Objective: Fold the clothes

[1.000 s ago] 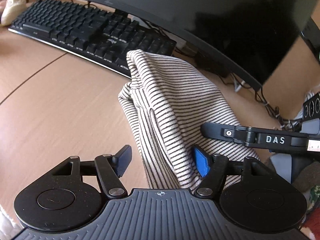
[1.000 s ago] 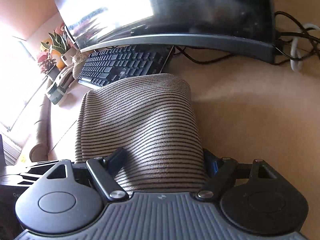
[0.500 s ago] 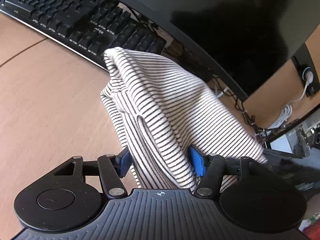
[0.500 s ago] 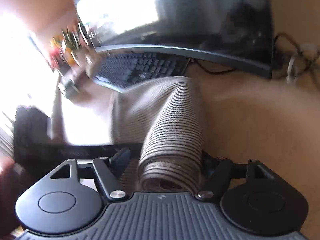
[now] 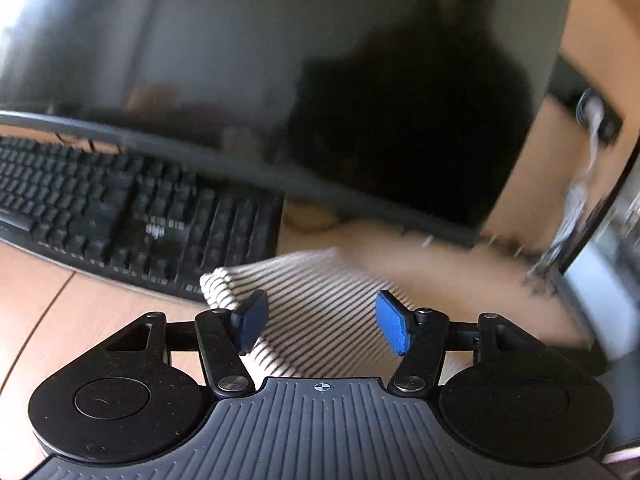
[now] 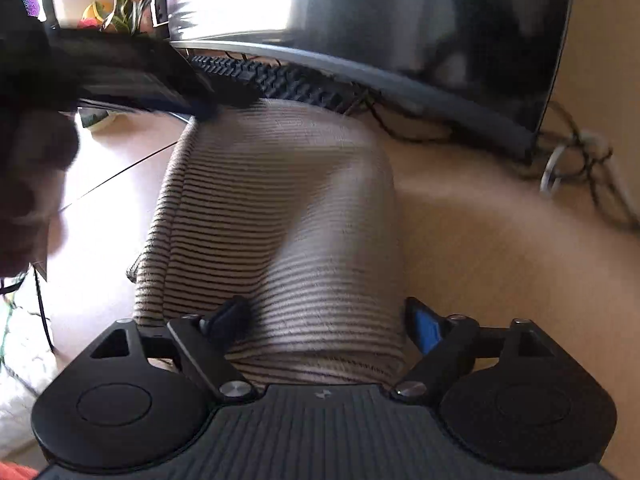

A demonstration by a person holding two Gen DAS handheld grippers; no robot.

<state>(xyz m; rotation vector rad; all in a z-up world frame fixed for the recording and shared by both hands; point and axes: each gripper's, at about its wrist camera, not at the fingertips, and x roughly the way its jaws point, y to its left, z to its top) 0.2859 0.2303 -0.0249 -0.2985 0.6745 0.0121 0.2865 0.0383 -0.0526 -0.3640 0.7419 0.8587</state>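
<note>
Striped garment (image 6: 276, 216) soft, light, limp; you take doubled edges. Left gripper (image 5: 320, 322) jaws closing, cloth between, pads clear. Right gripper (image 6: 326, 322) jaws opening around roll.

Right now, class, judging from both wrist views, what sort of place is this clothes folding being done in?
Most likely a home computer desk: a black keyboard lies below a curved monitor, with cables on the wooden desk.
</note>
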